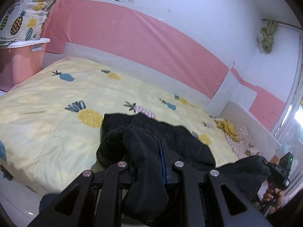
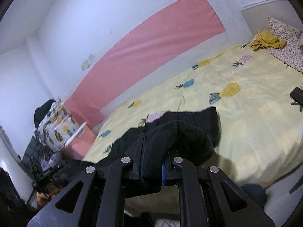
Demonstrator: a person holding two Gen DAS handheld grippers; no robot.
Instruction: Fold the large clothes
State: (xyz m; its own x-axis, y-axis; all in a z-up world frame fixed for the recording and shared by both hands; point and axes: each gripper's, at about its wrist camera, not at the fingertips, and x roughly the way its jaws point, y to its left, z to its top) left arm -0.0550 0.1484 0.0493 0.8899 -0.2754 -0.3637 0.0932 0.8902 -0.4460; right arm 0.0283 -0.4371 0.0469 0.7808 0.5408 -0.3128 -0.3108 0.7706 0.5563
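A large black padded garment (image 1: 176, 143) hangs between my two grippers, and its far part lies on the yellow pineapple-print bedsheet (image 1: 56, 113). My left gripper (image 1: 145, 151) is shut on a bunched edge of it, with cloth spilling over the fingers. In the right wrist view the black garment (image 2: 189, 124) is pinched the same way in my right gripper (image 2: 153, 162), its blue pads pressed on the cloth. The right gripper (image 1: 278, 172) also shows at the left view's lower right, gripped by a hand (image 1: 272, 198). The left gripper (image 2: 47, 176) shows at the right view's lower left.
A pink bin (image 1: 20, 56) with a pineapple-print bundle (image 1: 24, 17) on top stands beside the bed. A mustard cloth (image 2: 267, 40) and a floral blanket (image 2: 287, 43) lie at the bed's far end, and a dark box (image 2: 297, 94) near its edge. A pink-and-white wall (image 1: 144, 43) runs behind.
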